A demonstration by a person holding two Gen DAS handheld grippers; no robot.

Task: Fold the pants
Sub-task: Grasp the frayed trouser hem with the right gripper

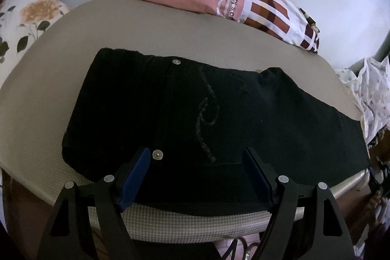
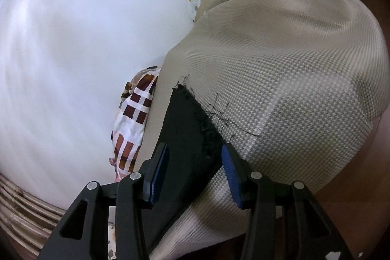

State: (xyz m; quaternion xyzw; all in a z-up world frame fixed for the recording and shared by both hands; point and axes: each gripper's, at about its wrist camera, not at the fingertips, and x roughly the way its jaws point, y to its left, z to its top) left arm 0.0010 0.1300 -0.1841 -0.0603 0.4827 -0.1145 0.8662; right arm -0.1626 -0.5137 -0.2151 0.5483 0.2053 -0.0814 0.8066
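Black pants (image 1: 195,113) lie flat on a beige textured cushion surface (image 1: 48,89), waistband with a metal button to the left, legs running right. My left gripper (image 1: 197,162) is open, its blue pads straddling the near edge of the pants by the waist, gripping nothing. In the right wrist view the frayed hem end of a pant leg (image 2: 187,128) lies on the beige surface (image 2: 292,89). My right gripper (image 2: 195,157) is open, its pads on either side of the hem, holding nothing.
A pile of pink and plaid clothes (image 1: 231,4) sits at the far edge of the surface, also seen in the right wrist view (image 2: 134,118). A floral pillow (image 1: 26,21) lies at the left. A dotted white cloth (image 1: 370,94) hangs at the right. A white wall is behind.
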